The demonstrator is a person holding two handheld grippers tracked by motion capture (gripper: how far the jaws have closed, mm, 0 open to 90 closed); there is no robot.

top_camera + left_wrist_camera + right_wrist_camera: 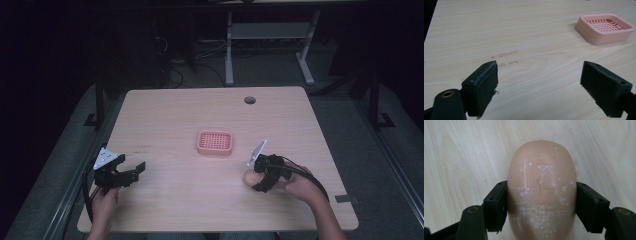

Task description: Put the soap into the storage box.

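Note:
A pink soap dish (215, 142) with a slotted grid sits at the middle of the wooden table (175, 115); it is also in the left gripper view, upper right (604, 28). A tan oval soap bar (542, 190) with white scuffs lies on the table at the right front (249, 177). My right gripper (257, 181) is shut on the soap bar, both pads pressed against its sides (496, 206). My left gripper (134, 171) is open at the left front, pointing toward the dish, with bare wood between its pads (481, 88).
A round cable hole (249, 100) lies near the table's far edge. Faint tape marks (506, 53) show on the wood ahead of the left gripper. Behind the table stand white desk legs (229, 50) and cables on a dark floor.

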